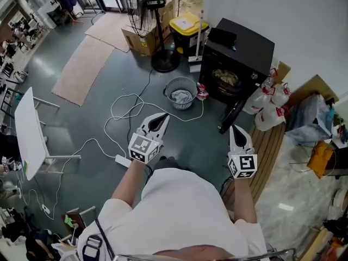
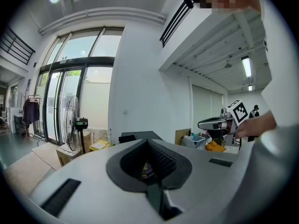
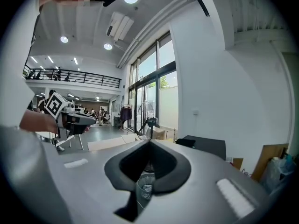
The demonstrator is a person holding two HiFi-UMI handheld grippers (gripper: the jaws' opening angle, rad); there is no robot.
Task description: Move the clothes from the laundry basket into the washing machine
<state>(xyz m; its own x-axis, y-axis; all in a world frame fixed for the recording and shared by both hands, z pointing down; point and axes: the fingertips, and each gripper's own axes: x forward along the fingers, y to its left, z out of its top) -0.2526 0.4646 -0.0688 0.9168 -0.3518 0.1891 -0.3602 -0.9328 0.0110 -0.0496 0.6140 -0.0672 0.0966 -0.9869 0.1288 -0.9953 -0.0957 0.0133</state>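
Note:
A round grey laundry basket (image 1: 181, 86) stands on the floor left of the black washing machine (image 1: 244, 50) and holds pale clothes (image 1: 182, 96). The machine's door (image 1: 232, 115) hangs open, and clothes (image 1: 225, 78) lie in the drum. My left gripper (image 1: 161, 117) hovers short of the basket, jaws together, nothing in it. My right gripper (image 1: 235, 128) is level with it, near the open door, also shut and empty. In the right gripper view the basket (image 3: 145, 183) shows through the hollow under the shut jaws (image 3: 149, 143). In the left gripper view the jaws (image 2: 149, 143) meet, with the machine (image 2: 140, 136) beyond.
A standing fan (image 1: 157, 15), a yellow-lidded bin (image 1: 186, 25) and cardboard boxes (image 1: 138, 39) stand behind the basket. White cables (image 1: 128, 110) and a power strip (image 1: 123, 160) trail over the floor. Detergent jugs (image 1: 267, 105) and a wooden pallet (image 1: 269, 145) lie right of the machine. A white table (image 1: 28, 132) stands at the left.

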